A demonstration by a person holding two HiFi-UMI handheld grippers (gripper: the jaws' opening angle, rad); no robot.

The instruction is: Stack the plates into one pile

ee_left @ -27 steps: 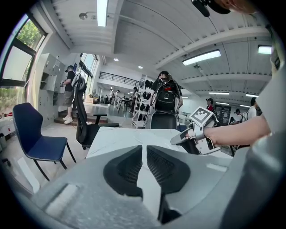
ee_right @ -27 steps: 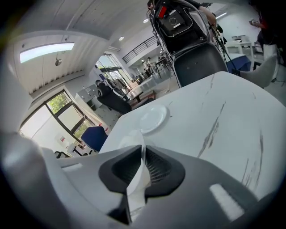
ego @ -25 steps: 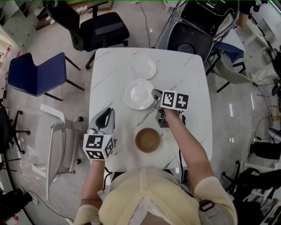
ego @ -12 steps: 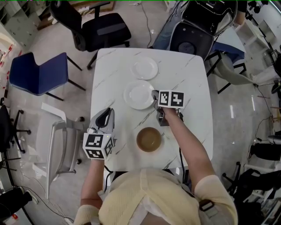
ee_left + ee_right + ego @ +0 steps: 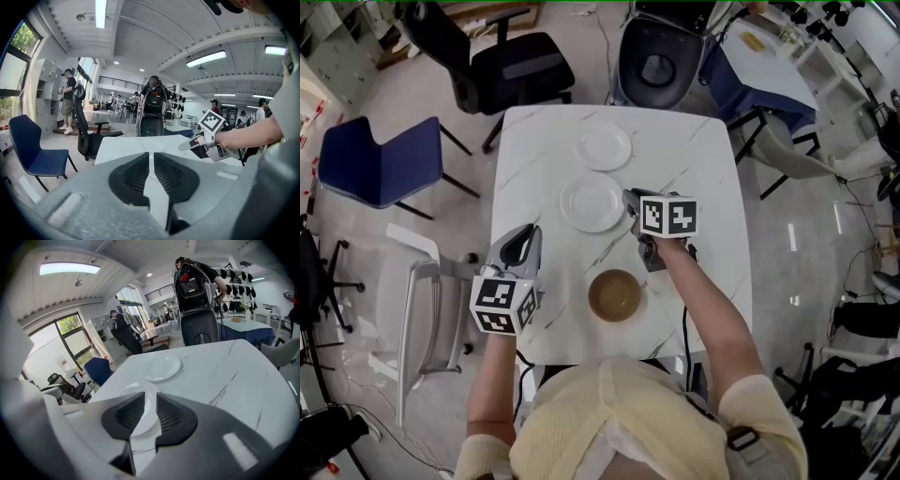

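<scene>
On the marble table (image 5: 694,159), the left gripper (image 5: 529,234) hovers at the near left, jaws slightly apart and empty. The brown dish (image 5: 615,295) sits nearest. Beyond it, the right gripper (image 5: 630,199) has just been opening its jaws at the right rim of the larger white plate (image 5: 591,202), gripping nothing. The smaller white plate (image 5: 604,147) lies farthest. The step in hand is probably gripping the larger plate, which requires closing on its rim. Count: three unstacked dishes, two grippers.

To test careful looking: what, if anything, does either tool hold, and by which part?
Nothing: the right tool's jaws have just been opening, empty, beside the middle plate's rim; left tool empty.
</scene>
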